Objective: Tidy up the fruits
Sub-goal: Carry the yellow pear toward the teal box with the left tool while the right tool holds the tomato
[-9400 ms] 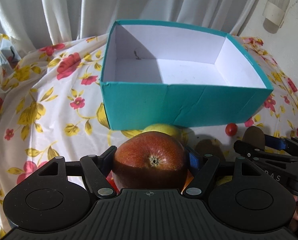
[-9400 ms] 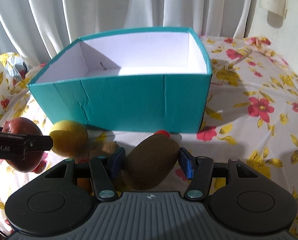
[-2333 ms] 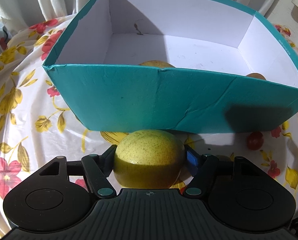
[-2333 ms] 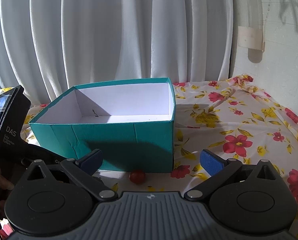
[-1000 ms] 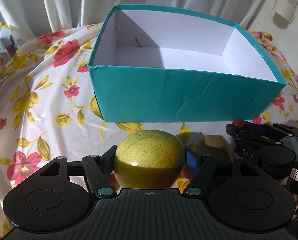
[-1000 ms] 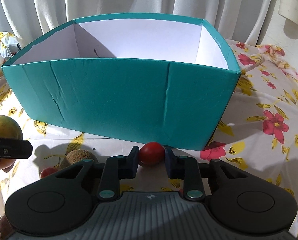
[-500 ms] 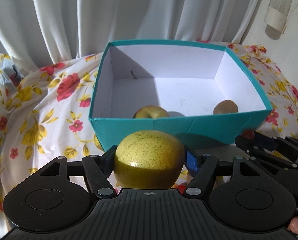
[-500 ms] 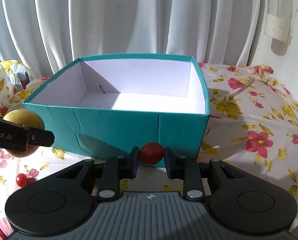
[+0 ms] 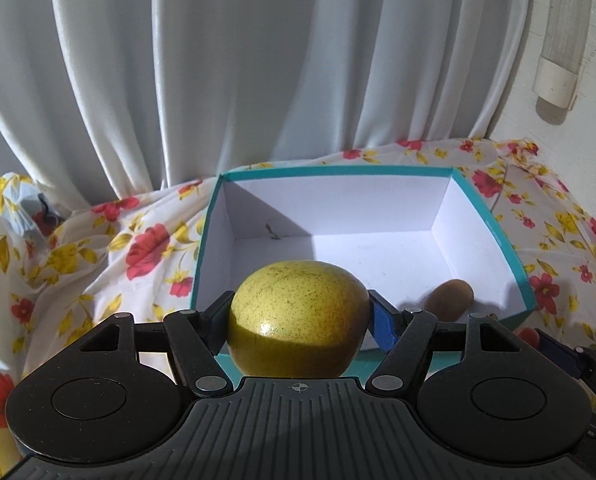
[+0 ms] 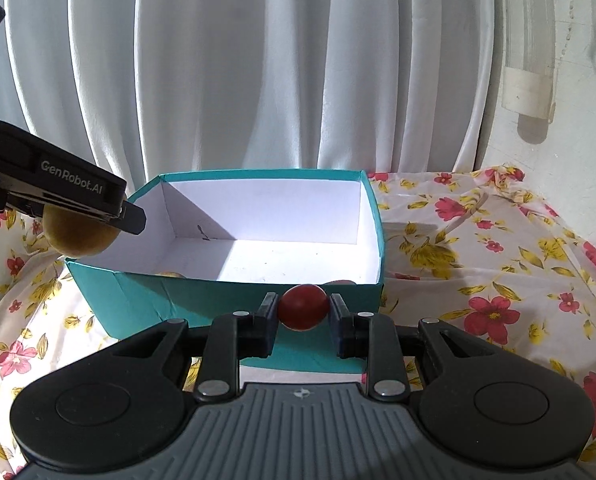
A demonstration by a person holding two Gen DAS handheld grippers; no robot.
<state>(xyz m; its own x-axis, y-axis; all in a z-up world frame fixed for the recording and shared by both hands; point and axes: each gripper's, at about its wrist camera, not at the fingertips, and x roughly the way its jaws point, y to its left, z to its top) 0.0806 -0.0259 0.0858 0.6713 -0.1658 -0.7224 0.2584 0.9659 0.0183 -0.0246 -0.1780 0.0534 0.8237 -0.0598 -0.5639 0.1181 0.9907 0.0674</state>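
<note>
- Left gripper (image 9: 299, 316) clamps yellow apple (image 9: 298, 316), right gripper (image 10: 302, 312) pinches cherry tomato (image 10: 302, 306).
- Teal box (image 10: 226, 292) opening lies ahead and below both; tomato at near rim, apple over left corner.

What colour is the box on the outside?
Teal outside, white inside; the box shows best in the right wrist view.

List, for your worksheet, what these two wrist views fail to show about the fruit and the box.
- Left wrist view: the yellow fruit in the left gripper hides the teal box floor behind it.
- Right wrist view: the box's near wall hides most of the fruit inside.
- Right wrist view: the small red fruit in the right gripper is too small to identify.
</note>
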